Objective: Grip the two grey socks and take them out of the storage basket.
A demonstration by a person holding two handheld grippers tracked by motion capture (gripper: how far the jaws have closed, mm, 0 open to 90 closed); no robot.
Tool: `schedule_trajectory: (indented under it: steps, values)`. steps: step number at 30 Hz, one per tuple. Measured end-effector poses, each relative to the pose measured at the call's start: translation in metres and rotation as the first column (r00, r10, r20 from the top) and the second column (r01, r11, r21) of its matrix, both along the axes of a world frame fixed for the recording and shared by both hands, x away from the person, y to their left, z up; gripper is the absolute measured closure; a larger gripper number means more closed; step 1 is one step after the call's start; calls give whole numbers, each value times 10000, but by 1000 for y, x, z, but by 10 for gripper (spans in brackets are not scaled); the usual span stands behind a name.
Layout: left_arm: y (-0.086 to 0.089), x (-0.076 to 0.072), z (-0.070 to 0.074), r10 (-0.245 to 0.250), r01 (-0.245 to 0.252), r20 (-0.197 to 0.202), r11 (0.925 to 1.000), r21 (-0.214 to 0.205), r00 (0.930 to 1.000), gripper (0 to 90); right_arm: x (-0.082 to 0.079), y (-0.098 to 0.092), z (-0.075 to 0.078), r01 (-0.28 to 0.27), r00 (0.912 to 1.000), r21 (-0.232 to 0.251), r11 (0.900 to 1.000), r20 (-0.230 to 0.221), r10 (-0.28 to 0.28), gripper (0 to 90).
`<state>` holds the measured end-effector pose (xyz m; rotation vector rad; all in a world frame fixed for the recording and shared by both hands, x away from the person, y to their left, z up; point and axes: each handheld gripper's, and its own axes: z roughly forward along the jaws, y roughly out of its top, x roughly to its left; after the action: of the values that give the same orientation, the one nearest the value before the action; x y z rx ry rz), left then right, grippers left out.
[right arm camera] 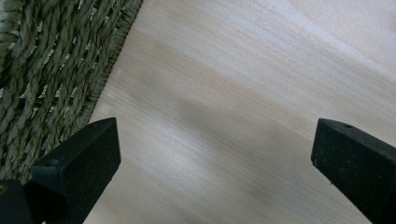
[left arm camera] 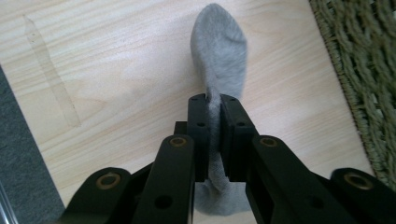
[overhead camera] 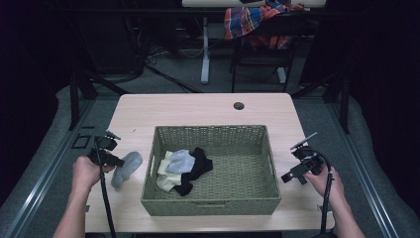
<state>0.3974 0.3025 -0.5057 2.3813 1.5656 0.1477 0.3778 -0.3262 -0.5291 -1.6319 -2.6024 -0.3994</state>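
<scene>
I have the left claw (left arm camera: pixel 213 105) clamped on a grey sock (left arm camera: pixel 219 49), its jaws pressed tight with a fold of the fabric pinched between them. In the left gripper view the sock's toe end lies flat on the pale wood of the counter (left arm camera: pixel 107 79) in the upper middle of the frame, while the cuff end bunches under the jaws at the bottom. In the high view the sock (overhead camera: pixel 127 167) sits at the left of the frame, just beside the left wall of the woven basket (overhead camera: pixel 218 134) and outside it.

My reading is that I am at the setting-down step: the sock already rests on the counter and the grip has not been let go. The next move, as I judge it, calls for spreading the jaws and lifting straight up so the fabric does not drag along, then reaching into the basket for another piece. A light blue sock (overhead camera: pixel 181 161), a cream one (overhead camera: pixel 166 177) and a black one (overhead camera: pixel 198 166) lie heaped in the basket's left half.

The right claw (right arm camera: pixel 212 154) hangs wide open with nothing between its jaws, above bare counter at the right of the basket; in the high view it (overhead camera: pixel 292 176) sits at the lower right.

The grey sock looks soft, short and slightly fuzzy, and it will flop when lifted
</scene>
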Motion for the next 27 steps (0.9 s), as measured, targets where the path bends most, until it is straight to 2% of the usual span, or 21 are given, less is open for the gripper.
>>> schedule_trajectory:
  steps: [4,6,7,8,9,10,13,14,15,17,18,20,22,23,24,25,26,27]
  values:
    - [4,1,1,90,-91,-29,9996,-254,10000,756,-1,-1,-1,220,9996,201,9996,170,-224,11]
    - [7,-1,6,244,-244,-12,9990,-372,9997,633,-1,-1,-1,219,9996,165,9996,156,-222,11]
    - [7,-1,8,310,-306,105,9989,-366,9995,557,0,-1,0,40,10000,25,10000,20,-40,11]
    - [9,-2,13,391,-383,168,9982,-453,9991,509,-1,-1,-1,122,9999,95,9999,72,-122,11]
    - [10,-3,16,422,-411,225,9981,-464,9989,399,-1,0,0,131,9999,83,9999,79,-131,11]
    - [10,-5,21,490,-468,438,9976,-508,9978,399,-1,0,0,131,9999,83,9999,79,-131,11]
    - [10,-9,40,443,-375,825,9960,-816,9956,258,-2,1,0,256,9995,134,9996,180,-258,11]
    - [8,-10,44,407,-334,876,9959,-837,9953,226,0,0,1,-55,10000,-1,10000,-36,55,11]
    - [7,-11,48,344,-262,1027,9965,-795,9941,195,0,0,1,-85,10000,-95,9999,-52,85,11]
    - [3,-12,54,231,-140,1144,9967,-799,9932,155,-1,1,-2,246,9995,150,9996,169,-249,10]
    - [1,-12,56,222,-114,1242,9961,-870,9920,129,0,0,-2,114,9999,146,9998,38,-115,10]
    - [-4,-12,60,43,56,1233,9968,-797,9924,109,0,0,-4,243,9996,222,9995,122,-245,9]
    - [-9,-13,63,-117,209,1298,9973,-701,9915,78,1,-1,-1,-17,10000,-1,10000,-44,17,9]
    - [-12,-14,64,-165,256,1327,9974,-668,9910,72,-1,0,-3,332,9993,340,9989,171,-338,9]
    - [-14,-15,66,-207,296,1387,9976,-624,9901,66,-2,0,-3,372,9990,321,9988,236,-379,9]
    - [-16,-16,67,-267,351,1421,9978,-566,9895,52,-1,-1,0,80,10000,92,9999,39,-81,9]
    - [-18,-17,69,-329,405,1442,9979,-504,9890,45,-2,-1,0,306,9993,341,9990,198,-313,9]
    - [-19,-17,70,-344,426,1503,9977,-519,9880,36,-2,-2,2,189,9998,348,9992,98,-193,8]
